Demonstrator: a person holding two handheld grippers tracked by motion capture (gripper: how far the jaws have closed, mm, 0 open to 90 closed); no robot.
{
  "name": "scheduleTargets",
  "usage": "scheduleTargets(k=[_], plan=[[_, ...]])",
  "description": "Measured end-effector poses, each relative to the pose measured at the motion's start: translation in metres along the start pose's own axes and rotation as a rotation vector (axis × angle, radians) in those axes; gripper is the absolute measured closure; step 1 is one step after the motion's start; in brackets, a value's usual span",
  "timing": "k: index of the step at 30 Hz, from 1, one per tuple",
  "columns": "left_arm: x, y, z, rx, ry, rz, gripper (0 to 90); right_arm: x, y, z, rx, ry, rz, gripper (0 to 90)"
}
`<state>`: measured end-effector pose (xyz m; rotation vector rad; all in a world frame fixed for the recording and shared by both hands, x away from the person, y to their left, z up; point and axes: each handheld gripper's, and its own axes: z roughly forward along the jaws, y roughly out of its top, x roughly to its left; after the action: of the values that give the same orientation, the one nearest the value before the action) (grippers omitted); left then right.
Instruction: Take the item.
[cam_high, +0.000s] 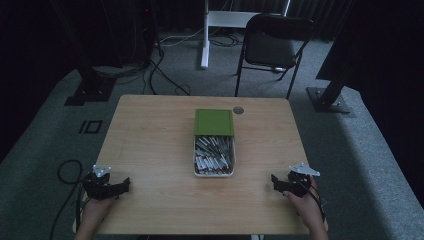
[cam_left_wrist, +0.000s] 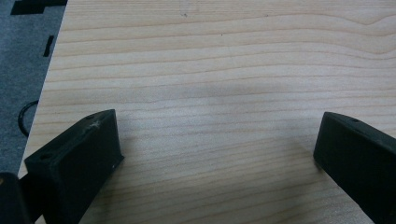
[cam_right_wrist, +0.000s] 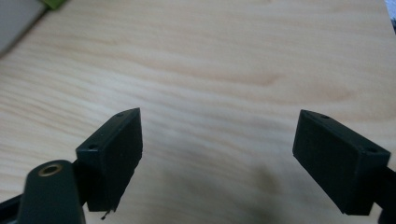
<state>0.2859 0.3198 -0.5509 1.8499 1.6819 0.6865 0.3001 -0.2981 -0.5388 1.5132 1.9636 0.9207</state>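
Open box (cam_high: 214, 172) of pens, mid-table, green lid (cam_high: 214, 122) (shifted back)

On the table (cam_high: 150, 140) a box (cam_high: 214, 156) of pens (cam_high: 214, 159) sits at the middle with its lid (cam_high: 214, 122) just behind it, the left claw (cam_high: 122, 186) near the front left corner, the right claw (cam_high: 276, 182) front right.

Bare table (cam_high: 150, 145) ahead of both grippers, jaws wide, nothing between them. Only obstacle: the open box (cam_high: 213, 162) with its green lid (cam_high: 214, 122) (mid-table, between the two).
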Motion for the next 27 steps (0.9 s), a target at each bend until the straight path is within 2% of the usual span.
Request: scheduleTargets(k=[13, 15, 27], plan=[[0.0, 0.0, 0.0, 0.0, 0.0, 0.0, 1.4, 0.013, 0.032, -0.01, -0.07, 0.036, -0.022, 16.3], [0.0, 0.0, 0.0, 0.0, 0.0, 0.0, 1.4, 0.013, 0.032, -0.01, -0.07, 0.036, -0.022, 16.3], [0.0, 0.0, 0.0, 0.001, -0.001, 0.0, 1.4, 0.036, 0.063, -0.018, -0.125, 0.082, -0.062, 17.8]])
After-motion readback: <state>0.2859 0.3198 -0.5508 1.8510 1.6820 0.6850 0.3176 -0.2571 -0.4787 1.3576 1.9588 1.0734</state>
